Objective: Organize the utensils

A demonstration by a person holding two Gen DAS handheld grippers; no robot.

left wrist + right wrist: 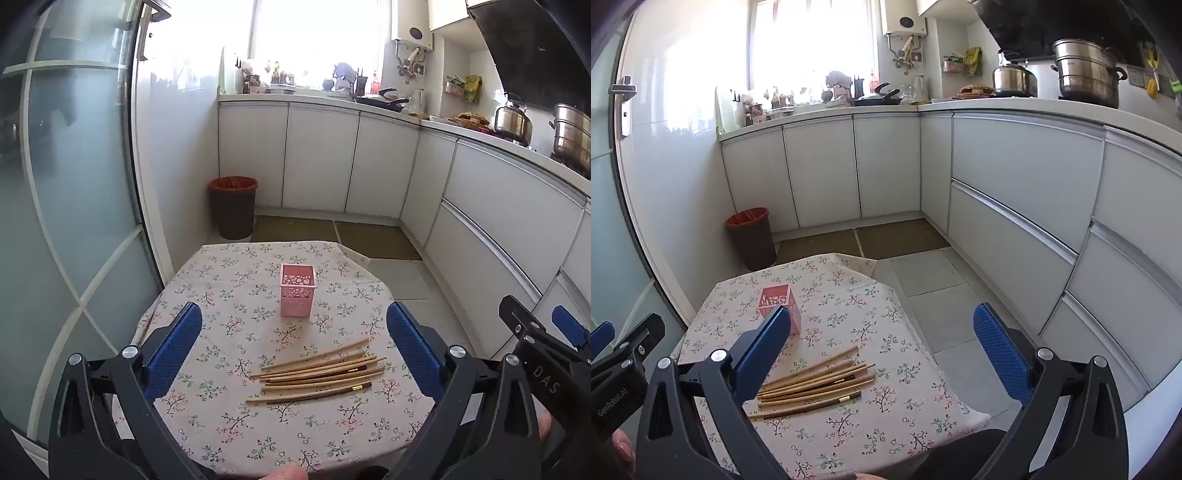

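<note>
— Item one: chopsticks (317,373), a loose bundle of about ten, wooden, lying flat and roughly parallel near the middle of the bench (207,435), toward its near edge. A couple are darker, with a brass-coloured band near one end.

— How do they handle?

— Light and stiff, I'd judge. Thin and round, so they'd likely roll on the flowered cloth or slip out of a loose pinch. They overlap; lifting one may drag its neighbours.

— Where to take hold?

— Across the middle of a stick, so it stays balanced, or nearer the thick end if it has to tip upright.

— Item two?

— Pink holder (297,291), square, perforated walls, upright, empty as far as I can see. It stands beyond the chopsticks, toward the far edge, apart from them. It looks like light plastic, so a nudge could tip it.

— And the tools?

— Left gripper (295,354): jaws at full spread, nothing between them, hovering over the bundle. Right gripper (886,354): same, wide and empty, out past the bench's right edge.
</note>
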